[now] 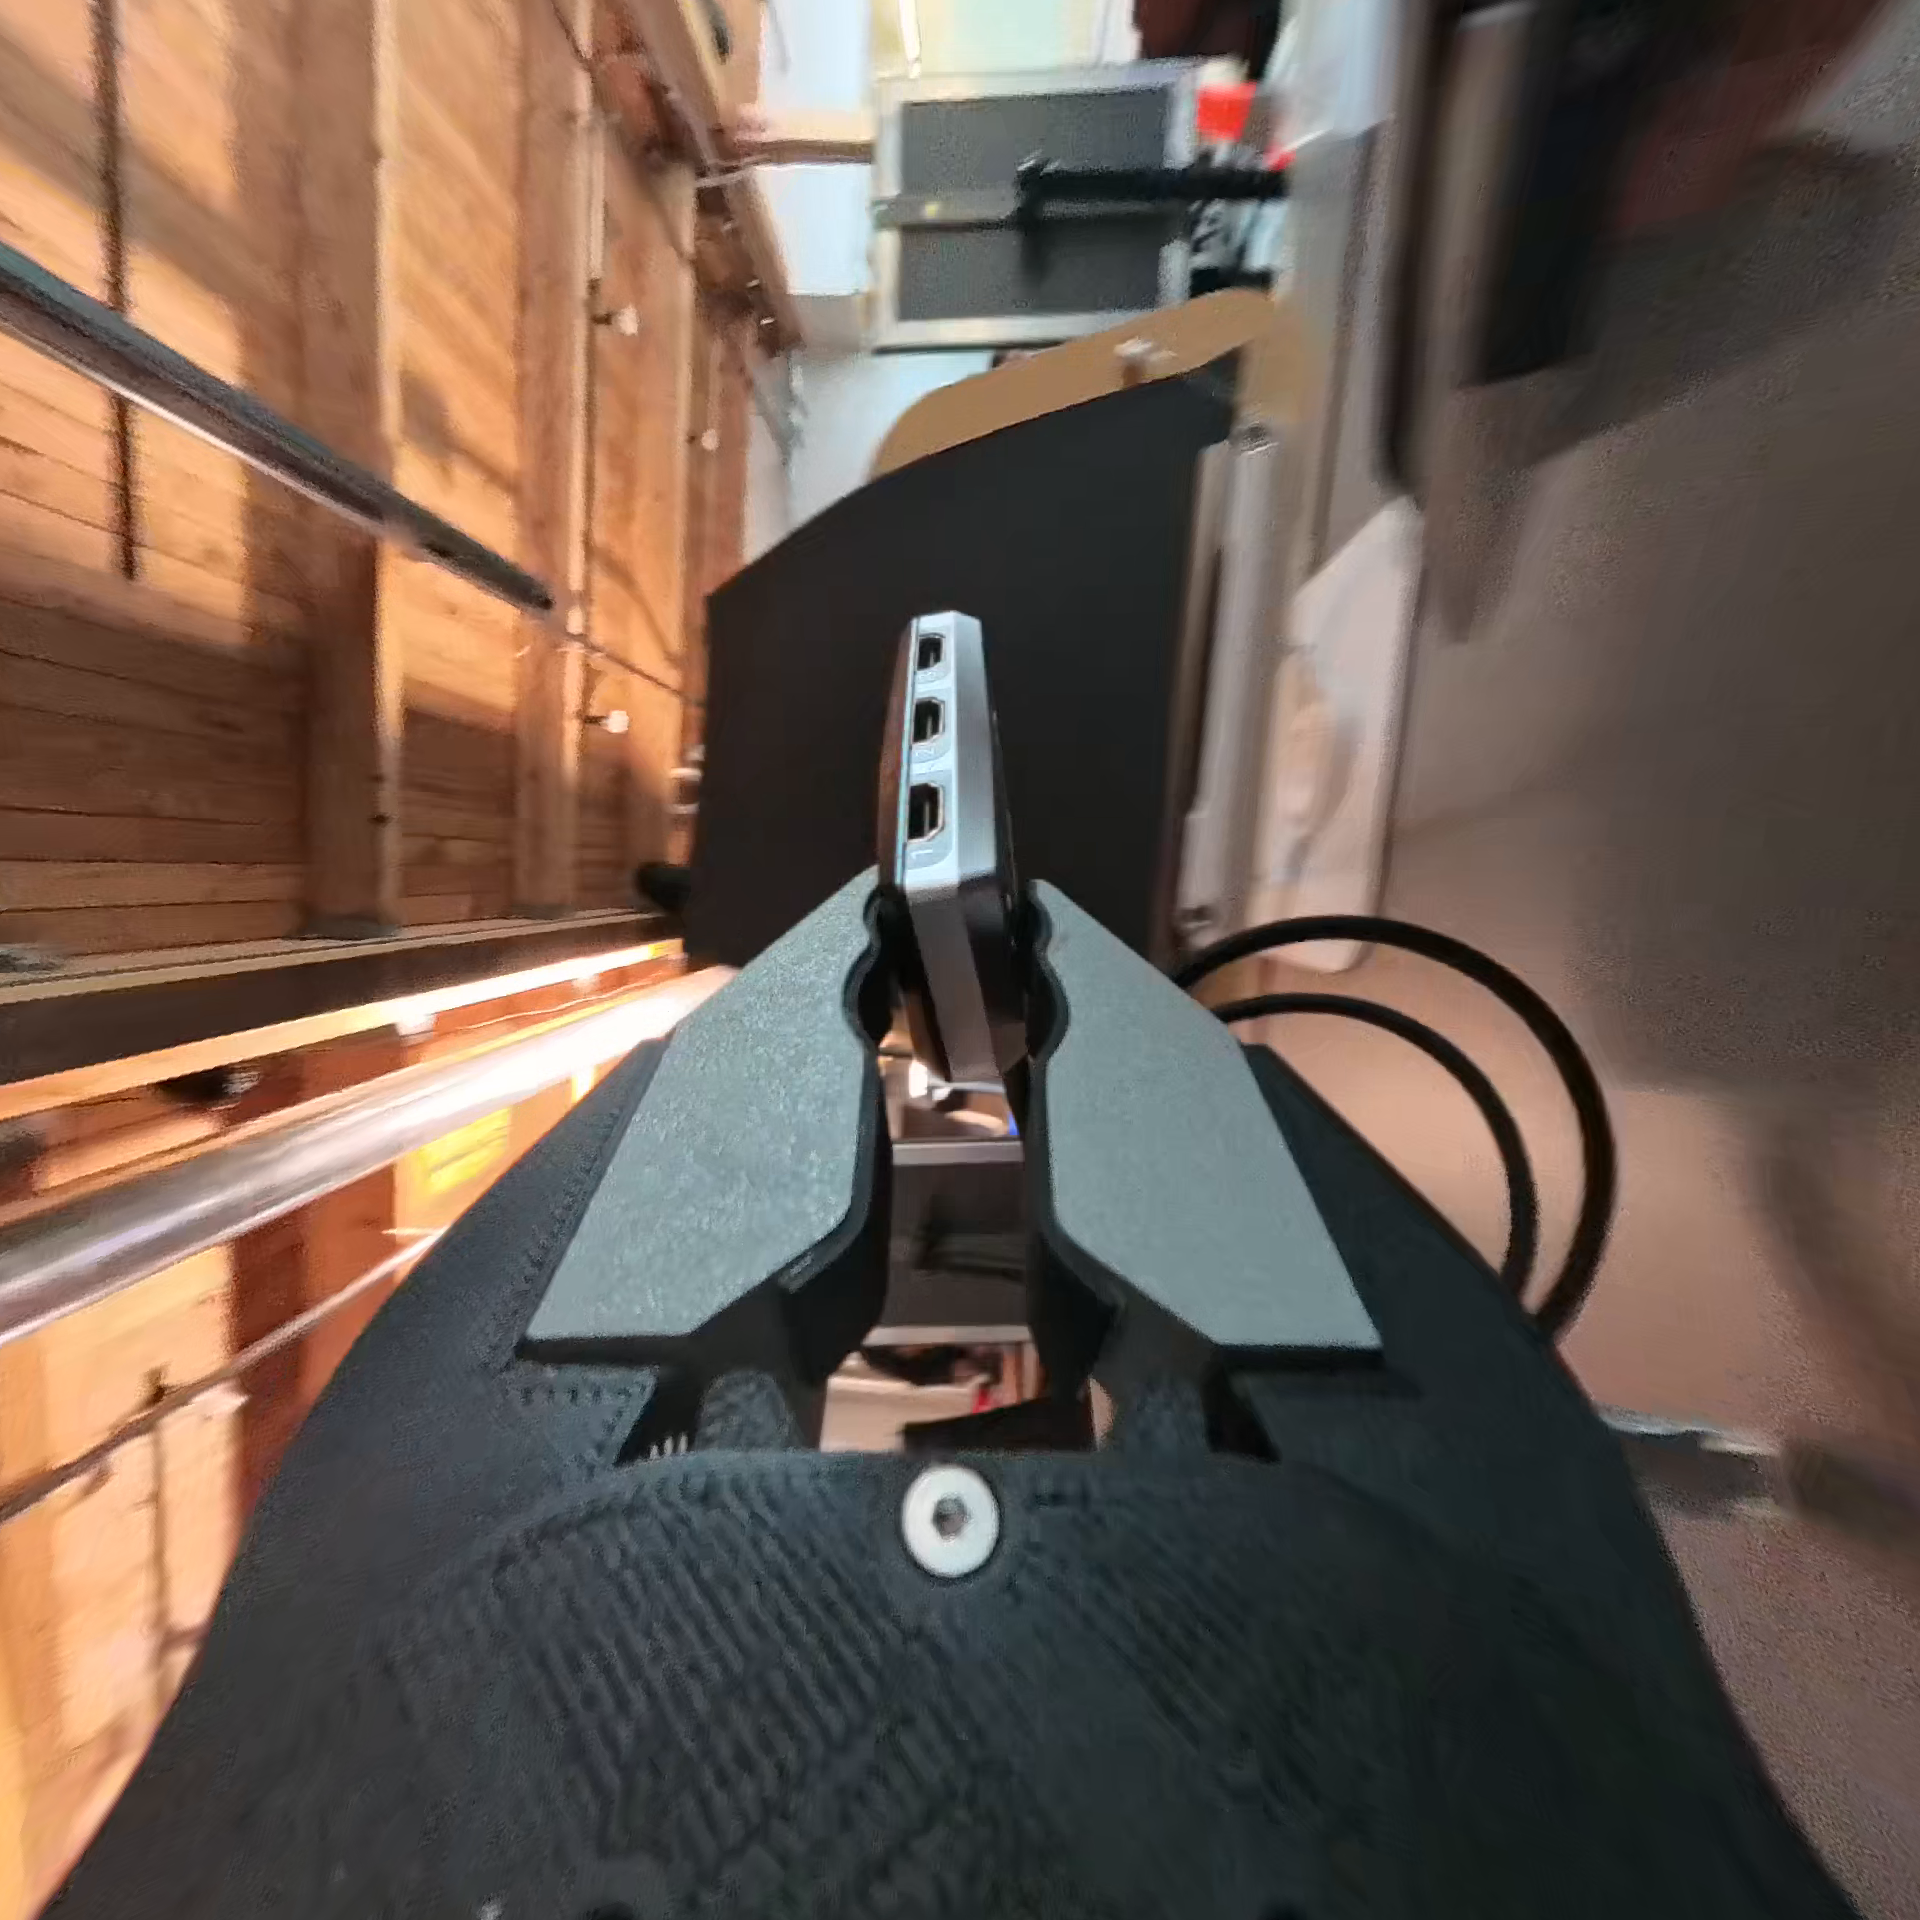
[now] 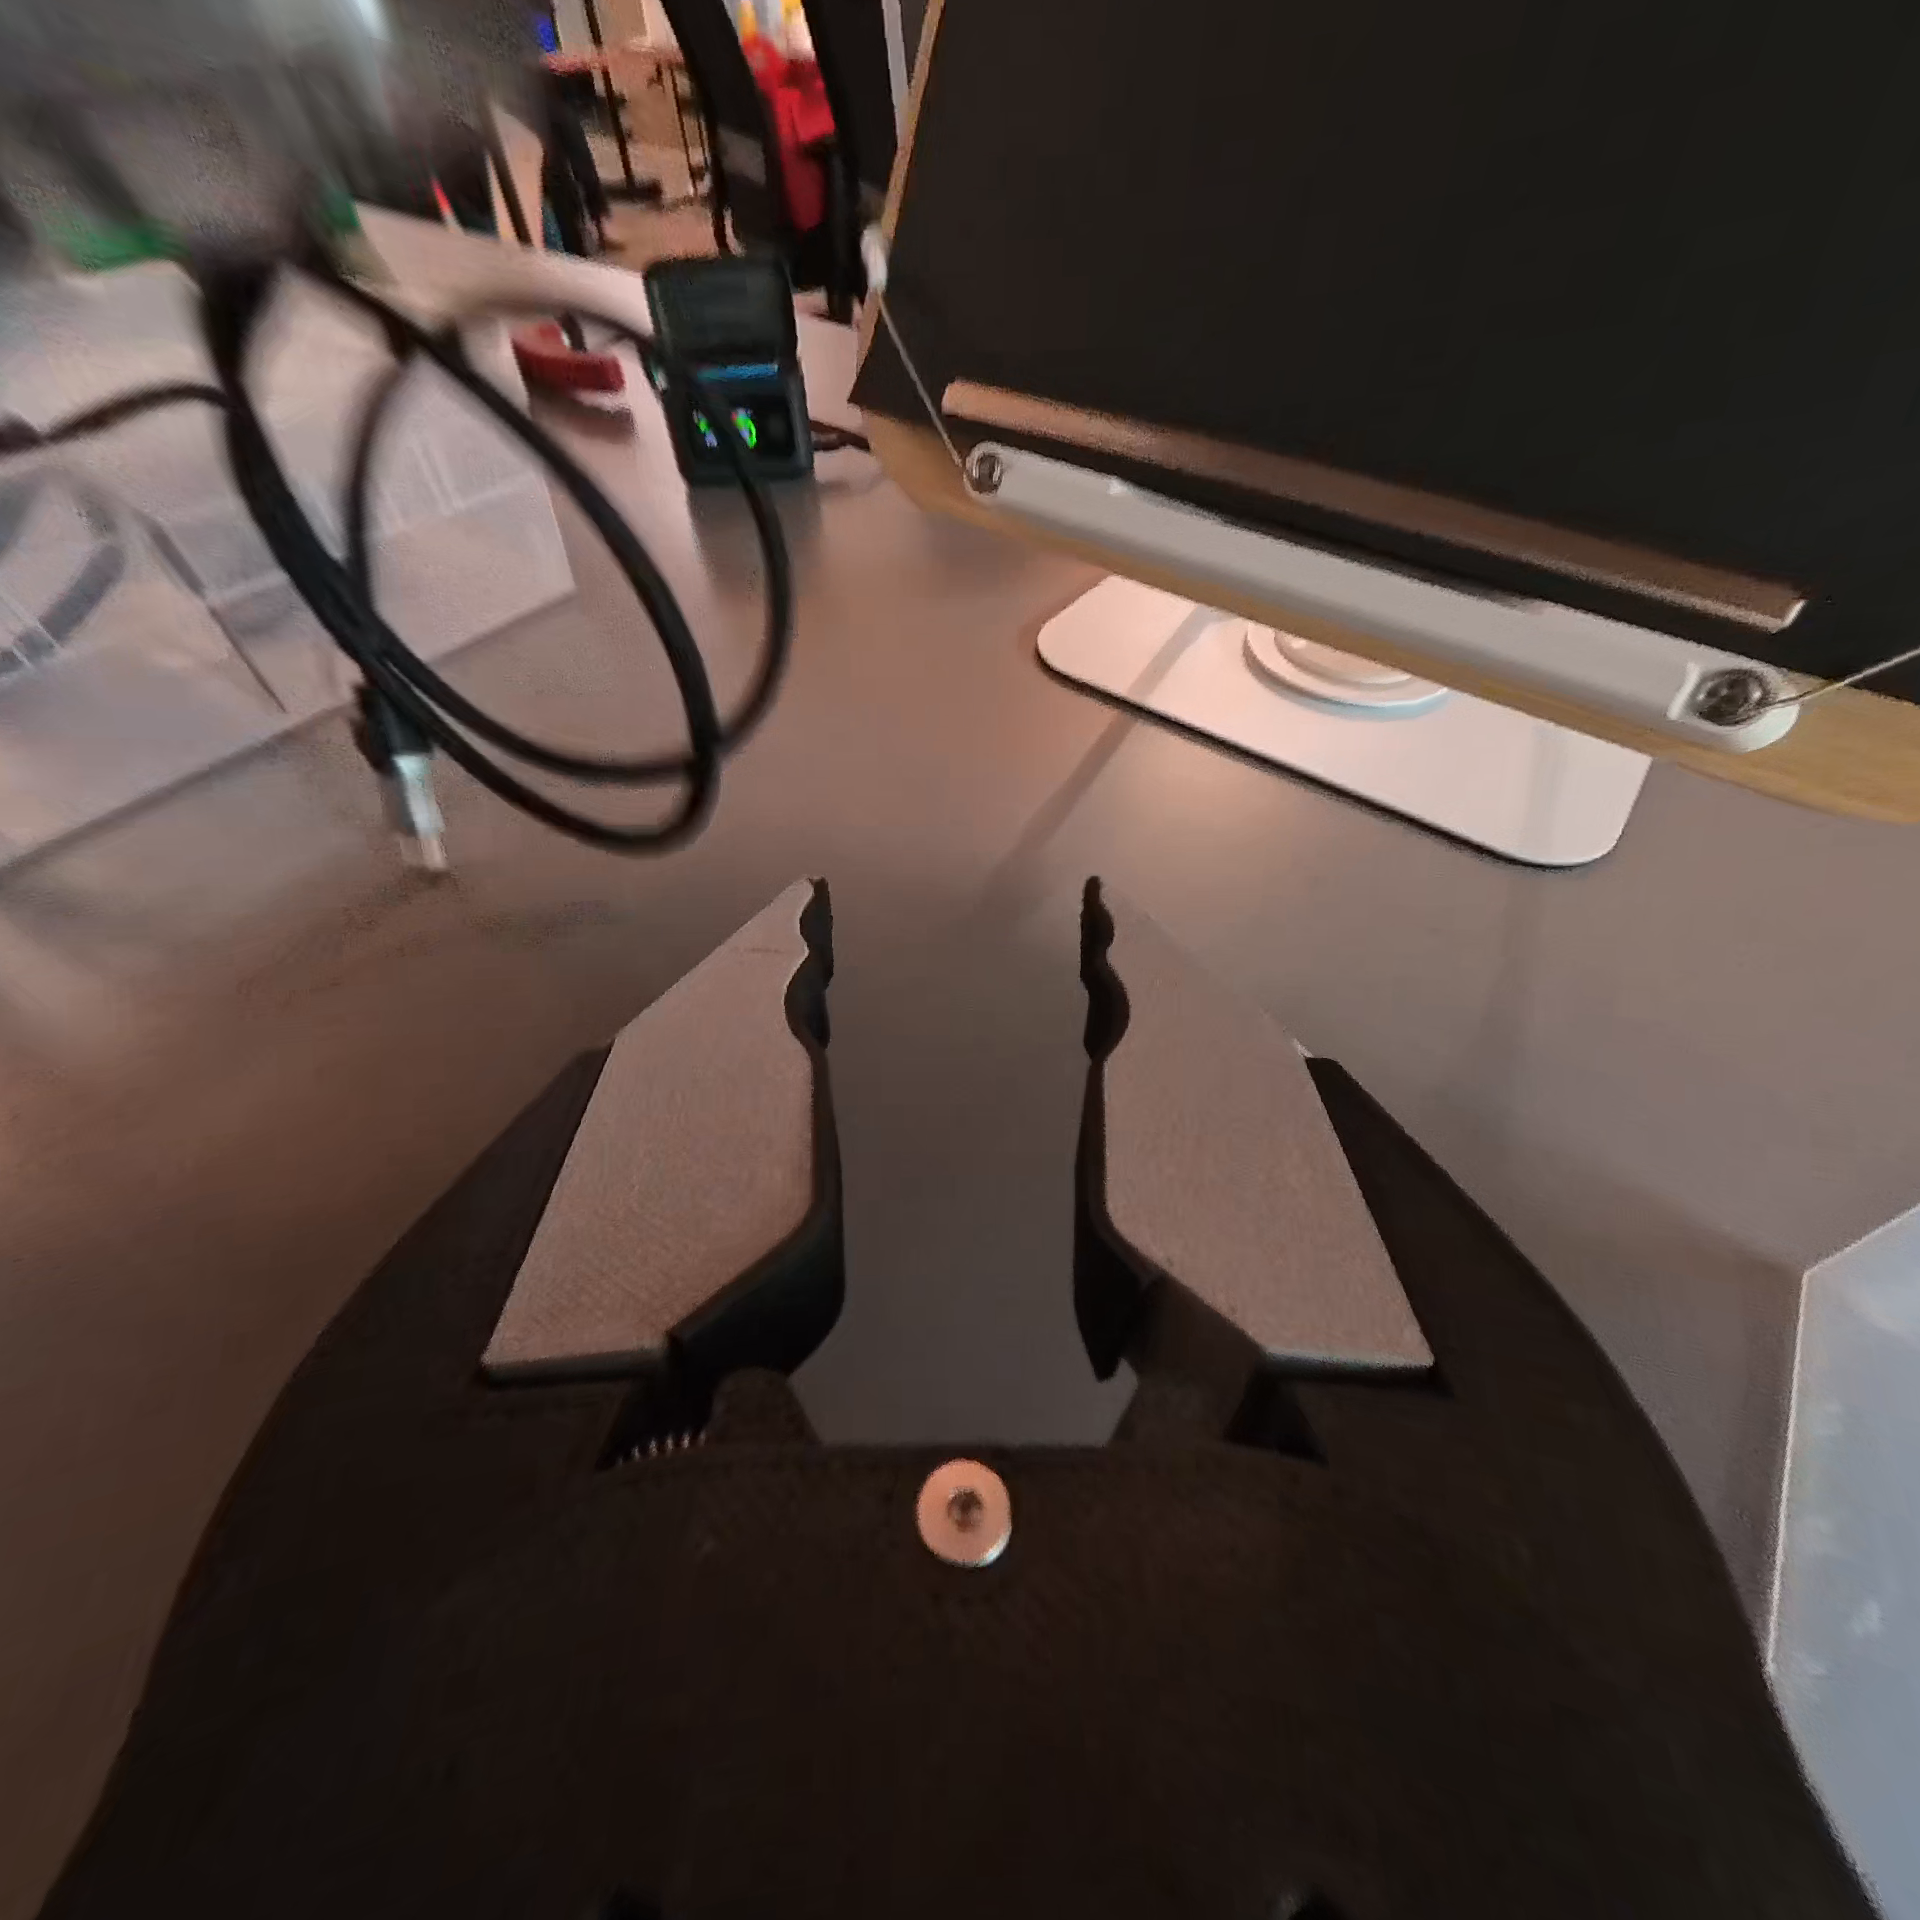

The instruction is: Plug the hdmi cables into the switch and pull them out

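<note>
Left fingers (image 1: 883,935) pinch the slim grey switch (image 1: 951,748), three ports showing.

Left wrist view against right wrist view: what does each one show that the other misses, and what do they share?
Only the left wrist view shows the HDMI switch, clamped on edge in the left tongs, its three ports facing the camera with nothing plugged in, and blurred wooden shelving.

Only the right wrist view shows the right tongs, open with nothing between them, a cable's free plug, a white stand base and a small lit device.

Both show looped black cable and a grey desk.
</note>
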Tool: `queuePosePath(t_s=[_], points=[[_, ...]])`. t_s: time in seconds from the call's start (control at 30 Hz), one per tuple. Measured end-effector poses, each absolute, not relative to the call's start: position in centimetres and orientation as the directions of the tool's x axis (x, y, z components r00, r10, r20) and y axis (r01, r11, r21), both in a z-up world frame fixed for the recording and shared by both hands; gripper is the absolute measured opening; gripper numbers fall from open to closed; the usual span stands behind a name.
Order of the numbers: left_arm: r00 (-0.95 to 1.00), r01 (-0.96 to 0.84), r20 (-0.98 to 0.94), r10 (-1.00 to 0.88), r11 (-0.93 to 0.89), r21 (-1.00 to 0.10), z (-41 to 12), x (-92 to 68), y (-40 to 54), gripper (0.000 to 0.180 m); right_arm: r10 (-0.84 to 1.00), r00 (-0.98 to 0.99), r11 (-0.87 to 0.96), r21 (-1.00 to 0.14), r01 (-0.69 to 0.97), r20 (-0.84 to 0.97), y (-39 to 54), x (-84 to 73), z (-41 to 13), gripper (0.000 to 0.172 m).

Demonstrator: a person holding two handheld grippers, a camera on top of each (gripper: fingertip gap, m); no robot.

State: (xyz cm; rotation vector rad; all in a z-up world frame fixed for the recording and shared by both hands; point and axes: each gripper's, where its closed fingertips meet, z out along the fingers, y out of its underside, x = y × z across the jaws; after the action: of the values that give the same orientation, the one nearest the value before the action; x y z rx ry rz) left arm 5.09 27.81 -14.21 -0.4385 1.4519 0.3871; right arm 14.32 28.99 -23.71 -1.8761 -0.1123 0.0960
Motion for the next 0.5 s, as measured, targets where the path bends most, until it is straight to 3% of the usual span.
queuePosePath(t_s=[0.23,0.33,0.5], points=[[0.053,-0.415,-0.940,-0.336,0.849,-0.327,-23.6,7.1,26.5,0.018,0.044,0.996,-0.188,-0.978,0.085,0.078,28.5,15.6,-21.3,0.041],[-0.098,-0.420,-0.918,-0.385,0.852,-0.313,-27.2,7.5,25.5,0.018,0.006,0.993,-0.196,-0.974,0.113,0.114,28.3,16.3,-21.2,0.046],[-0.075,-0.414,-0.915,-0.397,0.847,-0.334,-27.9,7.7,24.9,0.022,0.043,0.997,-0.185,-0.980,0.069,0.062,28.2,16.0,-21.0,0.048]])
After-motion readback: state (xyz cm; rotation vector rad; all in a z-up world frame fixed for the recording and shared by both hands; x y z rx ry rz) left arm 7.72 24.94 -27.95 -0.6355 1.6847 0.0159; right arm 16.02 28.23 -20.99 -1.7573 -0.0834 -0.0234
